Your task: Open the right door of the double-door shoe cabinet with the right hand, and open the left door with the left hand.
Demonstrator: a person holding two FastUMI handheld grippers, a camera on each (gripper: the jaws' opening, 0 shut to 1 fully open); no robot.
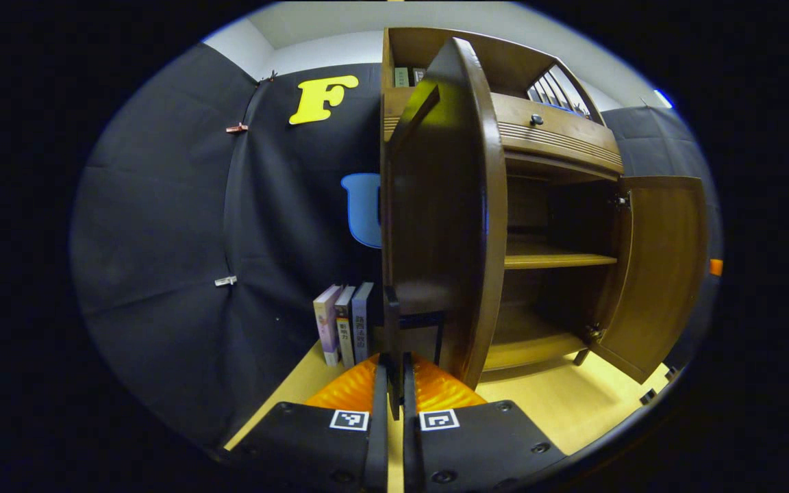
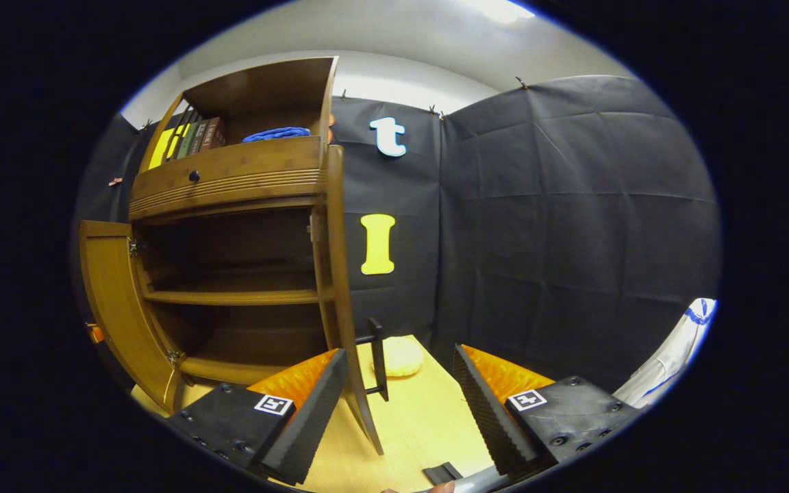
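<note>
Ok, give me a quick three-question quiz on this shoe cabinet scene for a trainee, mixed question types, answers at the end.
1. True or false: the right gripper is clamped on the right door's handle.
2. Multiple choice: the left gripper is A) wide open, B) closed on the left door's handle, C) lying on the floor.
3. What stands on the floor left of the cabinet in the left gripper view?

Key: 1 false, it is open with the handle between its fingers, untouched. 2 B. 3 Three upright books.
</note>
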